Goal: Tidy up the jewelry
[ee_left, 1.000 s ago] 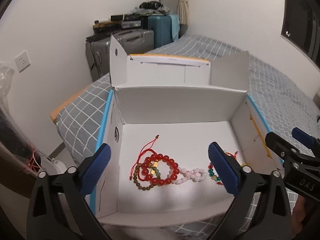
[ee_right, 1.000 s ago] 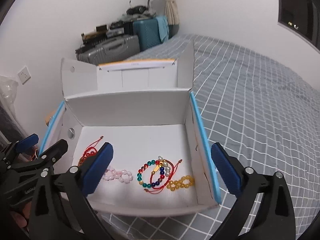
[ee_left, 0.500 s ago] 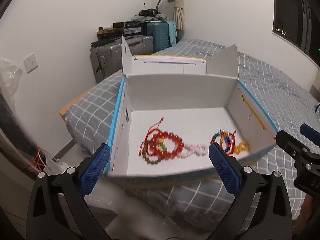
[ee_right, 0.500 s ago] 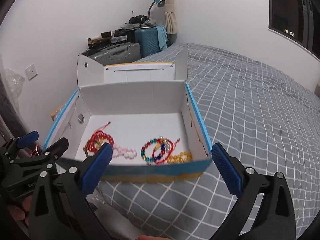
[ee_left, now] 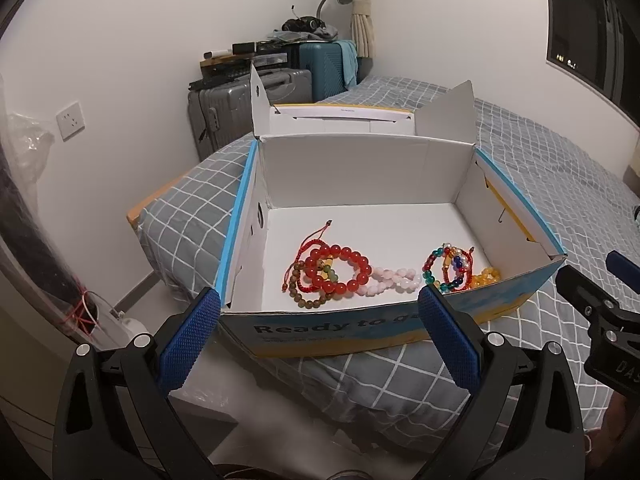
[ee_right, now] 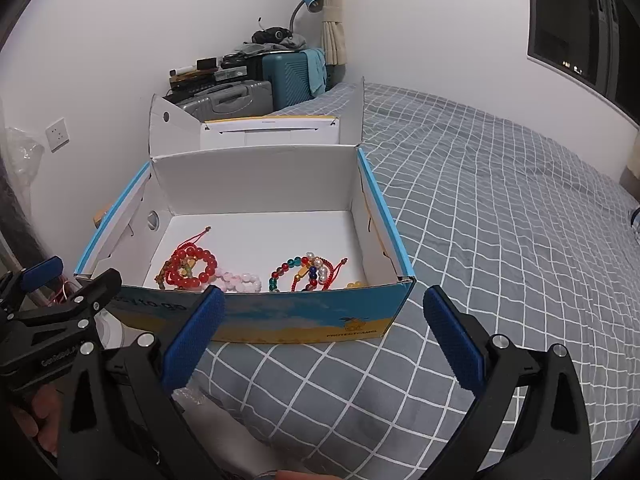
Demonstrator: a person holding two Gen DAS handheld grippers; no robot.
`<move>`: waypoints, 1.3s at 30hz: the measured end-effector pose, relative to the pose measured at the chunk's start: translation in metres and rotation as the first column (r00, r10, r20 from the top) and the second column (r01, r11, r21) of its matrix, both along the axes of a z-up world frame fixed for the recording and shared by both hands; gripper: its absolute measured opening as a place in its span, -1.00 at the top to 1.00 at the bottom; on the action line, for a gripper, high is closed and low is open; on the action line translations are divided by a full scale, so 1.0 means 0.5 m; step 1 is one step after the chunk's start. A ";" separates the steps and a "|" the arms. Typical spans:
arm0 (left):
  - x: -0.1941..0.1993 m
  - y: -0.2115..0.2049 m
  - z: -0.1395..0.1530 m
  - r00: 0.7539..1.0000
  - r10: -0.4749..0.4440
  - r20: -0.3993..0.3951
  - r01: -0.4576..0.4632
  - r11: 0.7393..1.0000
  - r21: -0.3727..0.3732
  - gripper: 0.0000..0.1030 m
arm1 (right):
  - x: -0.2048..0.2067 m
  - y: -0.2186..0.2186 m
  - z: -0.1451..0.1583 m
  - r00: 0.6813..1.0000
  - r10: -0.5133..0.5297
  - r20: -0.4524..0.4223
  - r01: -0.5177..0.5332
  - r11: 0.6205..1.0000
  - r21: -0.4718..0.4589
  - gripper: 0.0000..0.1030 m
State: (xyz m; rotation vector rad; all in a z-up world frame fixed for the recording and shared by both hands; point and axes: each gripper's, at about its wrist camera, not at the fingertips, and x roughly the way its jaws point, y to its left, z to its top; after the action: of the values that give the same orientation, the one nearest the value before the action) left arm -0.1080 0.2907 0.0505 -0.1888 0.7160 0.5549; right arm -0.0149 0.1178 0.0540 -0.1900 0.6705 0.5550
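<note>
An open blue and yellow cardboard box (ee_left: 352, 332) (ee_right: 288, 320) sits on the bed corner. Inside lie a red bead bracelet (ee_left: 340, 270) (ee_right: 196, 266), a brown bead bracelet (ee_left: 304, 296), a pink bead bracelet (ee_left: 392, 280) (ee_right: 242, 280), a multicoloured bead bracelet (ee_left: 448, 268) (ee_right: 304, 270) and a yellow bead bracelet (ee_left: 486, 276). My left gripper (ee_left: 320, 320) is open and empty, in front of the box's near wall. My right gripper (ee_right: 320, 316) is open and empty, also short of the near wall. Each gripper shows at the other view's edge.
The box's lid (ee_left: 340, 114) stands open behind it. The grey checked bed (ee_right: 500, 220) spreads to the right. Grey (ee_left: 240, 108) and teal suitcases (ee_right: 288, 80) stand against the far wall, with a blue lamp (ee_right: 310, 0) above. The bed's edge drops off at left.
Both grippers have pulled back from over the box's inside to in front of its near wall. The bracelets have not moved. Both stay open.
</note>
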 end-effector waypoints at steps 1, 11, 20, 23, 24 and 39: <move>0.001 -0.002 0.000 1.000 -0.002 -0.002 0.002 1.000 0.002 -0.89 | 0.001 -0.001 -0.001 1.000 0.000 -0.002 0.000 1.000 0.001 -0.85; 0.002 -0.012 0.003 1.000 -0.018 0.003 0.018 1.000 -0.001 -0.89 | 0.010 -0.004 -0.001 1.000 -0.004 -0.005 0.004 1.000 0.001 -0.85; 0.002 -0.012 0.008 1.000 -0.020 0.013 0.020 0.999 -0.027 -0.89 | 0.012 -0.003 -0.003 1.000 -0.002 -0.008 0.002 1.000 -0.007 -0.85; 0.003 -0.014 0.009 0.999 -0.028 0.020 0.029 0.999 -0.035 -0.89 | 0.012 -0.001 -0.005 1.000 -0.002 -0.009 0.001 1.000 -0.010 -0.85; 0.003 -0.016 0.009 0.999 -0.030 0.021 0.030 0.999 -0.034 -0.89 | 0.013 -0.001 -0.006 1.000 -0.002 -0.010 0.002 1.000 -0.010 -0.85; 0.001 -0.029 0.015 0.999 -0.034 0.042 0.035 0.999 -0.004 -0.89 | 0.012 0.000 -0.007 1.000 -0.003 -0.008 0.003 1.000 -0.011 -0.85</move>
State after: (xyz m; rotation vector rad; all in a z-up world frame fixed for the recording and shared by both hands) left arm -0.1075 0.2761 0.0579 -0.1916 0.6791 0.5151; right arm -0.0087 0.1177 0.0507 -0.1976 0.6813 0.5492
